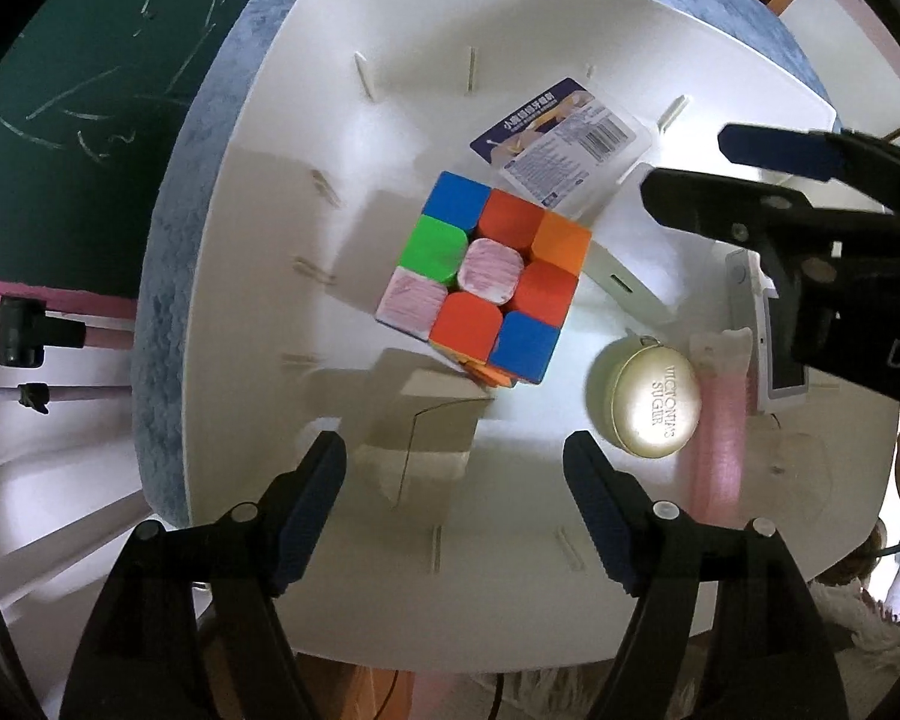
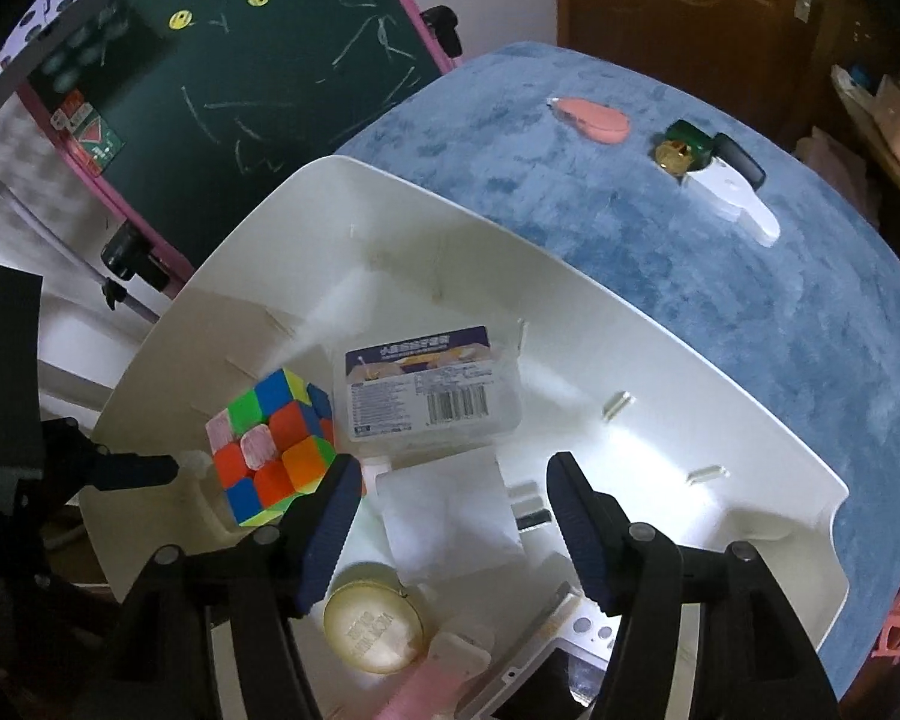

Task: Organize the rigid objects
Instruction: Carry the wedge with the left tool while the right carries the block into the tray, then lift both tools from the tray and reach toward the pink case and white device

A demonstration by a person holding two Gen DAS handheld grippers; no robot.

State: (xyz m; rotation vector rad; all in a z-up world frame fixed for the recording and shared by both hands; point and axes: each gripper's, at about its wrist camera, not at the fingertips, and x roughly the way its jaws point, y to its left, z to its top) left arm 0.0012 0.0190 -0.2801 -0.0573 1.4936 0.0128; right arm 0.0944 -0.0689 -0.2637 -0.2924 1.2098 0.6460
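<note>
A white bin [image 1: 270, 138] [image 2: 750, 420] rests on a blue plush surface. Inside lie a colourful puzzle cube [image 1: 483, 276] [image 2: 273, 447], a clear plastic box with a barcode label [image 1: 564, 144] [image 2: 429, 387], a round gold tin [image 1: 651, 399] [image 2: 372, 624], a pink object [image 1: 720, 432] [image 2: 444, 669] and a white folded sheet [image 2: 450, 516]. My left gripper [image 1: 456, 474] is open and empty above the bin's near side, just short of the cube. My right gripper [image 2: 450, 504] is open and empty over the white sheet; it also shows in the left wrist view [image 1: 690, 165].
On the blue surface [image 2: 720, 276] beyond the bin lie a pink oval piece [image 2: 594, 117], a small green and gold item [image 2: 681, 150] and a white knife with a black handle [image 2: 741, 189]. A green chalkboard [image 2: 240, 60] stands to the left. A wooden door [image 2: 690, 0] is behind.
</note>
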